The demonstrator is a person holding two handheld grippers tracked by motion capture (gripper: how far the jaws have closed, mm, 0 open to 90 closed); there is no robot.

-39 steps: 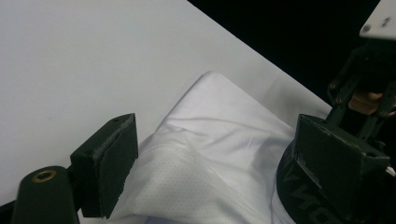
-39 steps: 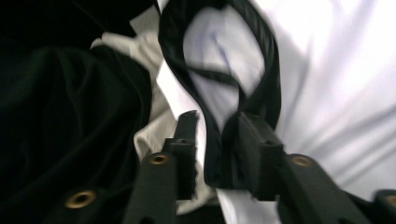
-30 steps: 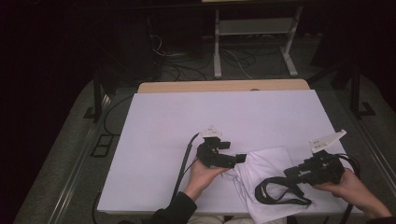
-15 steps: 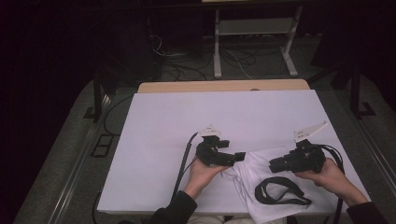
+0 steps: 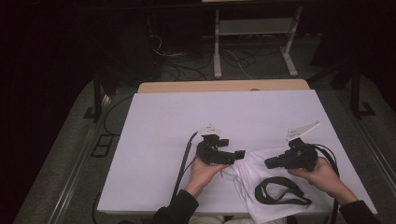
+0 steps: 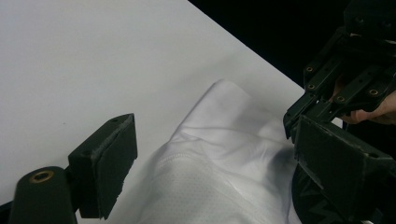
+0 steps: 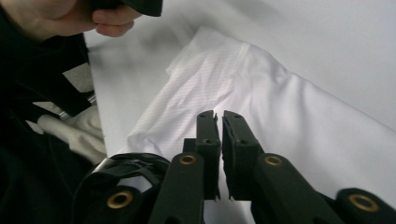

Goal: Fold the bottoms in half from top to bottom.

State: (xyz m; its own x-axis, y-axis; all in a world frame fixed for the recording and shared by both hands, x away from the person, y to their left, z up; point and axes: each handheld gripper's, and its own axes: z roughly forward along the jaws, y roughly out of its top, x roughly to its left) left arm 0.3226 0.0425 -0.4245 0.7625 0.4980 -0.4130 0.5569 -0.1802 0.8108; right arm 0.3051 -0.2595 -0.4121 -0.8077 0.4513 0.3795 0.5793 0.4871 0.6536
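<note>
A white mesh garment [image 5: 252, 175] lies crumpled at the table's front right, with a black strap loop [image 5: 276, 191] on top of it. My left gripper [image 5: 239, 154] rests at the garment's left edge; in the left gripper view its jaws [image 6: 212, 135] stand wide open with the cloth [image 6: 219, 154] lying between them, and the pads [image 6: 109, 158] are not pressing on it. My right gripper [image 5: 270, 163] hovers low over the garment, pointing left toward the left one. Its jaws [image 7: 218, 119] have just been closing and now stand together with only a thin slit and no cloth in them.
A white cover [image 5: 187, 121] spreads over the table, with a wooden edge [image 5: 224, 86] at the back. The front edge runs close under the garment. Cables trail from both grippers. A metal stand [image 5: 252, 42] and cords sit on the dark floor beyond.
My right hand has slid left over the garment toward the left gripper, away from the table's right edge. The left hand has stayed put.
</note>
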